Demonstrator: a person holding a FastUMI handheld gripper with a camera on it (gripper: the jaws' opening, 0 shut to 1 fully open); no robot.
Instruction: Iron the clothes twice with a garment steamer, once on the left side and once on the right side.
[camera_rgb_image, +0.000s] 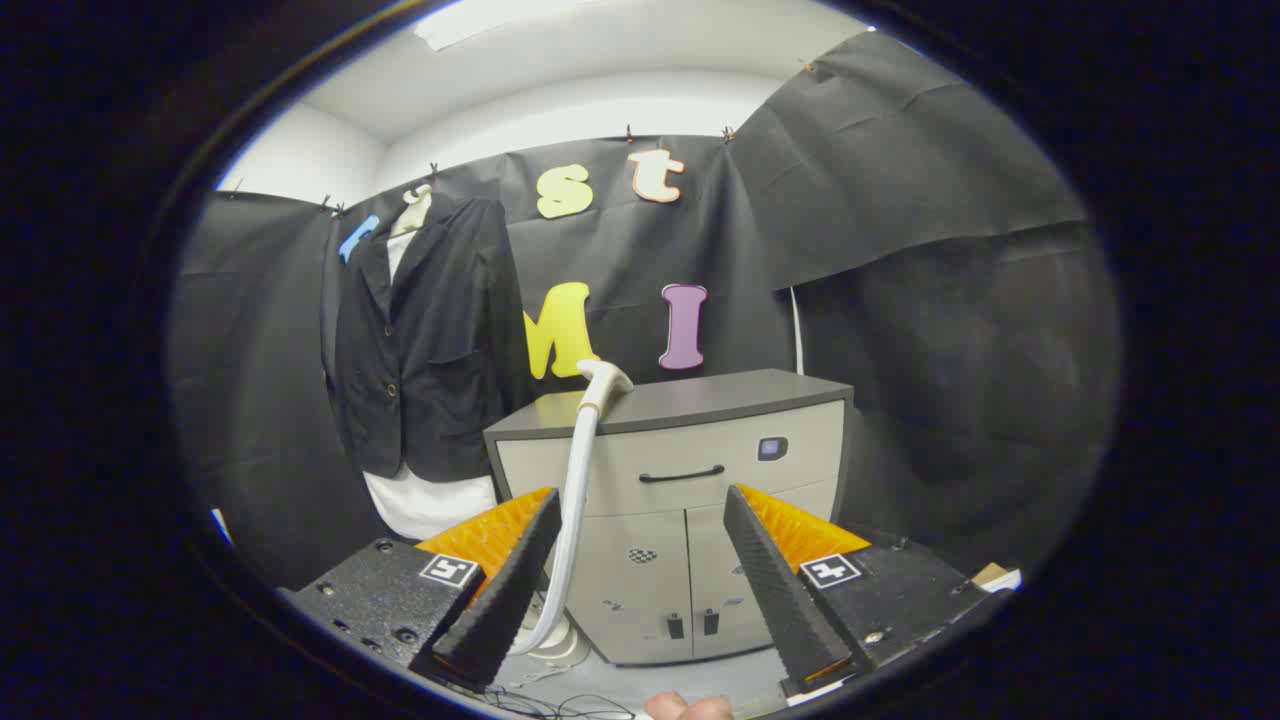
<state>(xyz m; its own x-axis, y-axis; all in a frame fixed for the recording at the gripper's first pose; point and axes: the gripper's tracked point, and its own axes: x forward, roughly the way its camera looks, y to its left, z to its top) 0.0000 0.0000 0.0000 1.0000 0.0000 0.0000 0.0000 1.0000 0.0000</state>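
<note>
Gripper (640, 580) fingers spread wide and empty, aimed level at a cabinet (690, 490), where the steamer (603, 382) head rests on top, its hose hanging down the front. Beyond, left of the cabinet, hangs the jacket (425, 340); neither pass appears begun, and the steamer is not yet picked up.

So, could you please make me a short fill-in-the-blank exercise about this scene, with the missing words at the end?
1. The steamer head rests on top of the ____.
2. The black jacket hangs over a ____ garment.
3. The jaws of the gripper stand ____, with nothing held between them.
4. The white hose runs down just beside the ____ finger.

Missing words: cabinet; white; open; left
</note>
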